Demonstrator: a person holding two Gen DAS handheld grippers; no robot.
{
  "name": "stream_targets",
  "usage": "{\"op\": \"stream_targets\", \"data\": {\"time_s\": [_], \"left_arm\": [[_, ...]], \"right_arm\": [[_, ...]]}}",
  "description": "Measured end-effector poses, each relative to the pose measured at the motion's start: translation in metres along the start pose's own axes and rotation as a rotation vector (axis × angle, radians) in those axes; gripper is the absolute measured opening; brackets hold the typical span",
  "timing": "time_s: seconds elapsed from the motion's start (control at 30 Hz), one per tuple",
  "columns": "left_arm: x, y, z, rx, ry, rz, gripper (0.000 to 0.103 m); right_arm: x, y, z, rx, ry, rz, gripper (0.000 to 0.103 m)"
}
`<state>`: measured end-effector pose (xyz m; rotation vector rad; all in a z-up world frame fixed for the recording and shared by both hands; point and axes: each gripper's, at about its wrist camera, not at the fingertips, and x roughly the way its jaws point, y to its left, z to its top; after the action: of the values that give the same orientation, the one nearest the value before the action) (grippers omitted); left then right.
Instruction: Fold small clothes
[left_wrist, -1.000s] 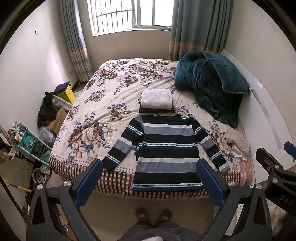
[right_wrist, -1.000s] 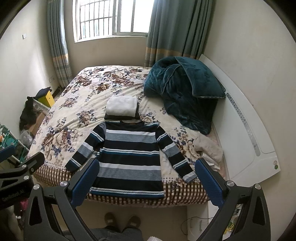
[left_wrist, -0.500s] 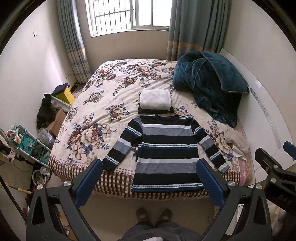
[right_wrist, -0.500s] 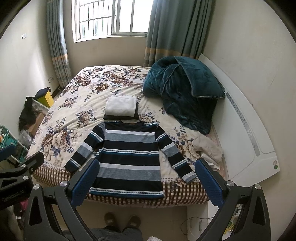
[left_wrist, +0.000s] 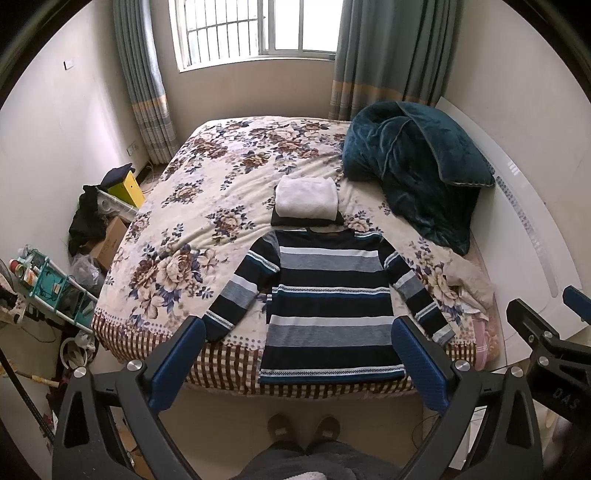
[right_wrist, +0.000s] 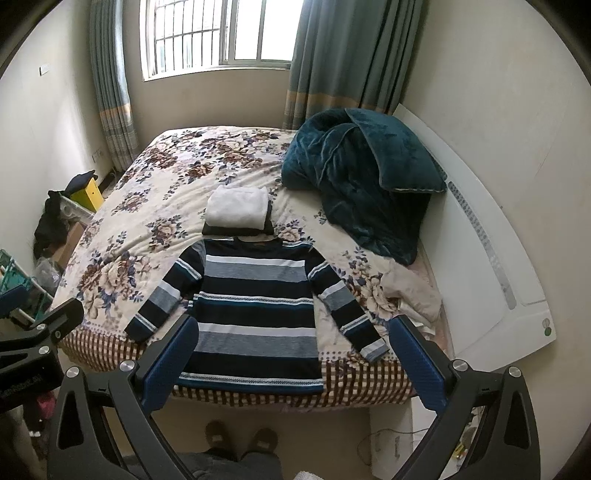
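Lying flat and face up at the foot of the bed (left_wrist: 173, 221), the striped sweater (left_wrist: 328, 295) is stretching its long axis from hem at six o'clock to collar at twelve, sleeves angling out toward eight and four. Both grippers are hovering above it, well apart from the cloth, jaws spread wide and holding nothing. The left gripper (left_wrist: 299, 365) is sitting nearer the eight o'clock sleeve, the right gripper (right_wrist: 291, 362) nearer the four o'clock one. Folded clothes (left_wrist: 306, 201) are stacking just beyond the collar, possibly touching it; the fisheye view makes that uncertain.
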<state>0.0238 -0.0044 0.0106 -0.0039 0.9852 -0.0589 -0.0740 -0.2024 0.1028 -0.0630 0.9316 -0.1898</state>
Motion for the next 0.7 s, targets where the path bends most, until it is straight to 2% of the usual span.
{"op": "stream_targets", "data": {"time_s": [0.1,0.23,0.37,0.47,0.57,0.63,0.7], "left_arm": [[0.010,-0.004,0.002,0.025,-0.013,0.024,0.103],[0.043,-0.006,0.009,0.058,-0.059,0.064,0.103],[0.099,-0.011,0.017,0.102,-0.063,0.090,0.103],[0.160,-0.024,0.023,0.116,-0.001,0.087,0.103],[0.220,-0.043,0.022,0.122,0.079,0.075,0.103],[0.271,-0.061,0.018,0.129,0.142,0.080,0.103],[0.320,-0.080,0.015,0.138,0.197,0.097,0.103]], "right_arm": [[0.006,-0.001,-0.002,0.027,0.014,0.015,0.103],[0.028,-0.013,-0.006,0.115,0.034,0.023,0.103],[0.073,-0.041,-0.020,0.236,0.074,-0.051,0.103],[0.124,-0.083,-0.041,0.365,0.134,-0.145,0.103],[0.177,-0.130,-0.064,0.473,0.177,-0.203,0.103],[0.220,-0.166,-0.084,0.554,0.193,-0.241,0.103],[0.277,-0.206,-0.111,0.637,0.263,-0.292,0.103]]}}
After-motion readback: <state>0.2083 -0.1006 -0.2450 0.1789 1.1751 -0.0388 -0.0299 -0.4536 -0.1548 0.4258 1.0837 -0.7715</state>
